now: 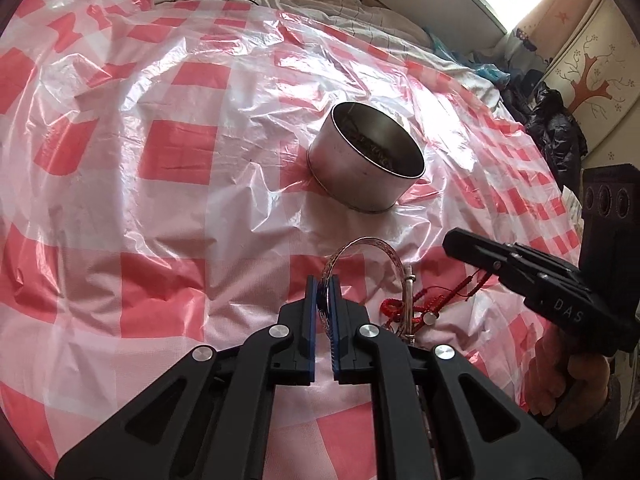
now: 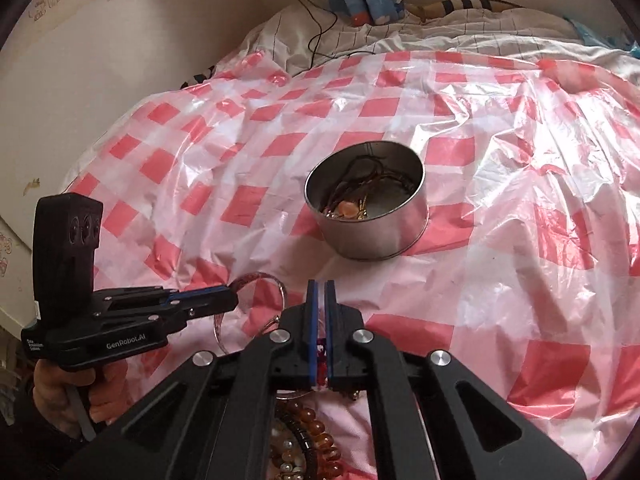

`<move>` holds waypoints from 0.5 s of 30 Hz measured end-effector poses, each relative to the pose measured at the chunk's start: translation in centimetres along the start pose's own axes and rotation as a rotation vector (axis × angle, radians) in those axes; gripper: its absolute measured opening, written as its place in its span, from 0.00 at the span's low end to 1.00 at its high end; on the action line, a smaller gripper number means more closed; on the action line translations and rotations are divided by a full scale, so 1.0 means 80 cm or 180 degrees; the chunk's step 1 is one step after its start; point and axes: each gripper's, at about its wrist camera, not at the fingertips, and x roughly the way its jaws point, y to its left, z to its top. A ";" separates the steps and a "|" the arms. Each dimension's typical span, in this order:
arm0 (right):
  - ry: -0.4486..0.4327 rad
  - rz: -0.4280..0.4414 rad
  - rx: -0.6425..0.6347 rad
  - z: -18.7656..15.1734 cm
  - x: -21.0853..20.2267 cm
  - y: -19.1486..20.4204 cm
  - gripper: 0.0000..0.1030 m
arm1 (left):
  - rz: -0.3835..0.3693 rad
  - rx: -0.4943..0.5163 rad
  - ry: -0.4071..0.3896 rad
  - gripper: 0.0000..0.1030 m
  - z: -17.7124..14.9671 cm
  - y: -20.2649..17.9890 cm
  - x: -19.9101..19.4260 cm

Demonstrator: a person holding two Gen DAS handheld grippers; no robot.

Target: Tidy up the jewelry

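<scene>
Low over the bed, the left gripper [image 1: 324,286] reaches forward nearly level with the bedding, its blue-padded fingers [image 1: 310,320] clamped on the thin band of a silver bangle [image 1: 370,246]. The bangle stands on edge between the pads, its loop arching ahead and to the right of the fingertips, with its clasp end lying against a red cord [image 1: 424,300] on the red-and-white checked plastic sheet [image 1: 180,152] that covers the bed.

From the right wrist view, the same left gripper [image 2: 224,298] comes in sideways from the left, held by a hand [image 2: 60,392] wrapped around its pistol grip, with the bangle [image 2: 260,280] showing at its tip.

The right gripper [image 2: 320,286] points forward toward the tin, tilted slightly down. Its fingers [image 2: 312,332] are drawn nearly together, with only a narrow slit between the pads; something small and red shows deep in that slit, but I cannot tell whether it is gripped. In the left wrist view the right gripper [image 1: 452,242] enters from the right, just above the red cord.

A round metal tin [image 2: 372,236] sits open on the sheet ahead of both grippers, well apart from them, holding a tangle of dark cords and an orange bead. Amber and pearl bead bracelets [image 2: 308,440] lie on the sheet beneath the right gripper's body.
</scene>
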 end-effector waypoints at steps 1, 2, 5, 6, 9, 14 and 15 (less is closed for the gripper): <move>0.0074 0.0038 0.0035 -0.002 0.004 0.000 0.17 | -0.0005 -0.0009 0.0003 0.05 0.000 0.000 -0.001; 0.0091 0.0020 0.0080 -0.003 0.006 0.001 0.54 | -0.0030 -0.0008 0.0024 0.05 0.000 -0.001 0.000; -0.0052 -0.0187 0.0022 -0.002 -0.010 0.006 0.70 | -0.0212 0.0017 0.0069 0.05 -0.003 -0.006 -0.001; -0.0125 -0.0266 0.0087 0.000 -0.018 0.000 0.71 | -0.0282 0.0049 0.0055 0.05 -0.004 -0.010 -0.004; -0.0344 -0.0392 0.0476 0.003 -0.046 -0.033 0.73 | -0.0312 0.0100 -0.0003 0.05 -0.004 -0.016 -0.012; 0.0141 0.0310 0.0578 -0.008 -0.035 -0.035 0.73 | -0.0229 0.0049 0.0046 0.05 -0.005 -0.011 -0.008; 0.0217 0.0315 0.0547 -0.011 -0.032 -0.030 0.73 | -0.0211 0.0042 0.0059 0.05 -0.005 -0.011 -0.007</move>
